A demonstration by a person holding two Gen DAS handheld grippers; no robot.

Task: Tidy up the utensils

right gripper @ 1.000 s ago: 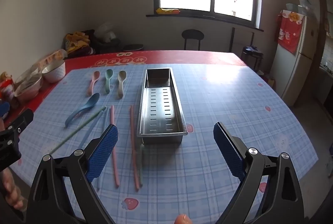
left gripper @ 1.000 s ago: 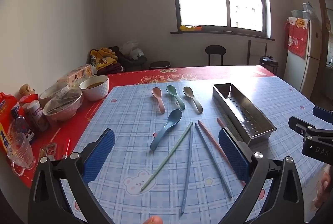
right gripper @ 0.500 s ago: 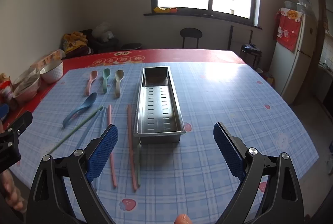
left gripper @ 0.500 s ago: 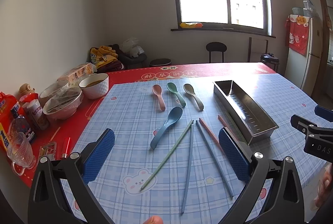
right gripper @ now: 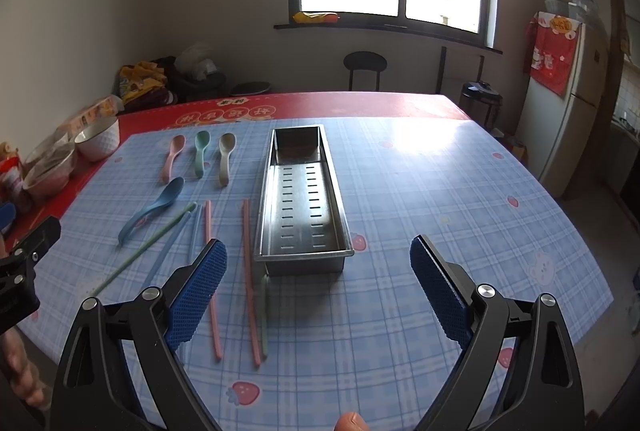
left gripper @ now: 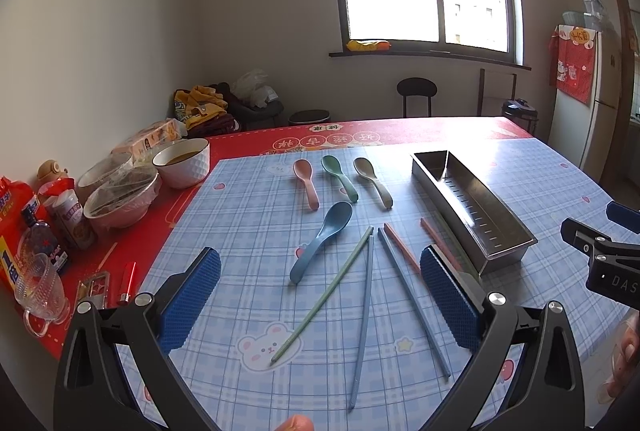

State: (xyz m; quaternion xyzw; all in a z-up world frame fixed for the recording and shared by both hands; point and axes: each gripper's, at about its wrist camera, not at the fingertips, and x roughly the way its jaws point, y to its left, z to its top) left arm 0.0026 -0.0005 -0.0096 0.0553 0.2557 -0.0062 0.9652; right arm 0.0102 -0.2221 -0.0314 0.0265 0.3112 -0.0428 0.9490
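Both grippers have pulled back and up a bit since a second ago, so more of the table shows, and nothing on it has shifted. The left gripper [left gripper: 320,295] is spread wide with nothing between its pads, and the right gripper [right gripper: 318,287] is the same, wide open and empty, both hanging above the near edge. The tray [right gripper: 304,199] is a long steel box with slotted holes in the floor, empty, sitting mid-table on the blue plaid cloth [right gripper: 440,191]. Left of it are three small spoons in a row, pink [left gripper: 306,183], green [left gripper: 340,177] and beige [left gripper: 372,181], with a bigger blue spoon [left gripper: 322,241] just below them. Chopsticks lie fanned out beside the tray: a green one [left gripper: 324,295], two blue [left gripper: 364,315], two pink [right gripper: 248,279], and another green one poking out at the tray's near end. Bowls [left gripper: 182,161], a glass mug [left gripper: 38,287] and packets crowd the far left edge, well apart from the utensils.
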